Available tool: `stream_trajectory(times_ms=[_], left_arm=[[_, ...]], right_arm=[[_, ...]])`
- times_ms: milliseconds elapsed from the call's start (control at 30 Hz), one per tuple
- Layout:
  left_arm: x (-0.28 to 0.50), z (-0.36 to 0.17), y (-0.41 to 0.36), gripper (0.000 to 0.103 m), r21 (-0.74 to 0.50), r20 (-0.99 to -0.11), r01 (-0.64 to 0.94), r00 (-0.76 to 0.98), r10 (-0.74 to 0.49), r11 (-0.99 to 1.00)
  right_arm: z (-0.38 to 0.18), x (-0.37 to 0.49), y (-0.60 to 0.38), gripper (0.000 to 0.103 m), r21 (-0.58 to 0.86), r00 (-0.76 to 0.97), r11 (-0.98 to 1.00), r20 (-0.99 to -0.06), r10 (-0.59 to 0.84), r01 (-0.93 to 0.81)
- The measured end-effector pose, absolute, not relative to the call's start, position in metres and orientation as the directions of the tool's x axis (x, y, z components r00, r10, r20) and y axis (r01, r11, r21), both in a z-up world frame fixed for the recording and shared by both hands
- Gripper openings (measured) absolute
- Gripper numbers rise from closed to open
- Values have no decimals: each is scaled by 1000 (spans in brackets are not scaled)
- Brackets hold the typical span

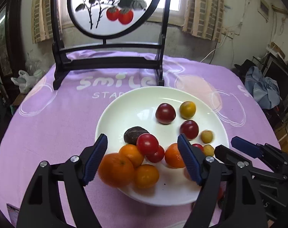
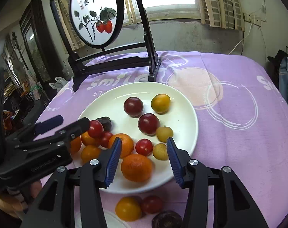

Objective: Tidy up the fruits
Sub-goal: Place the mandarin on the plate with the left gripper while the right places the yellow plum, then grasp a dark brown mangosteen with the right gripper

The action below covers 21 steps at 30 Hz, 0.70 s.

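Observation:
A white plate (image 1: 124,102) on the purple cloth holds several fruits: oranges, red tomatoes, dark red plums, small yellow fruits and a dark wrinkled fruit (image 1: 134,134). My left gripper (image 1: 142,136) hangs open over the plate's near left part. A large, blurred orange (image 1: 115,169) lies beside its left pad, with smaller oranges and tomatoes in the gap. My right gripper (image 2: 144,139) is open above another orange (image 2: 136,167), which lies loose on the plate (image 2: 109,102) with neither pad touching it. Each gripper shows at the edge of the other's view: the right gripper (image 1: 224,144) and the left gripper (image 2: 67,122).
Off the plate, by the table's near edge, lie a yellow-orange fruit (image 2: 127,208), a red fruit (image 2: 151,204) and a dark fruit (image 2: 166,220). A black-framed round painted screen (image 1: 109,60) stands behind the plate. The table drops off left and right.

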<state>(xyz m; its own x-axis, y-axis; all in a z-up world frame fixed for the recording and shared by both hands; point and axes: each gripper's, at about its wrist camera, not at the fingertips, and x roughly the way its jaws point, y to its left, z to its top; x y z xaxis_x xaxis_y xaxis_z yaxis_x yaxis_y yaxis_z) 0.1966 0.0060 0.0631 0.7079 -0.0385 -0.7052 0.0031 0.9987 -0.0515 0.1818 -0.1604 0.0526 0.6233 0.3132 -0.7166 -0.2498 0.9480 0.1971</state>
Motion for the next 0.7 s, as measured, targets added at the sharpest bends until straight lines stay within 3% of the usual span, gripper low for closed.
stream_trajectory(times_ms=[200,700], left_arm=[[158,71,0,88,-19,-677,31,735,-36,999],[62,16,-15,89,-75,-769,87,630,-113,993]], right_arm=[[54,152,-182,59,191,627,949,-715,311,-252],[25,69,-217,59,161,608,958,-745,275,-236]])
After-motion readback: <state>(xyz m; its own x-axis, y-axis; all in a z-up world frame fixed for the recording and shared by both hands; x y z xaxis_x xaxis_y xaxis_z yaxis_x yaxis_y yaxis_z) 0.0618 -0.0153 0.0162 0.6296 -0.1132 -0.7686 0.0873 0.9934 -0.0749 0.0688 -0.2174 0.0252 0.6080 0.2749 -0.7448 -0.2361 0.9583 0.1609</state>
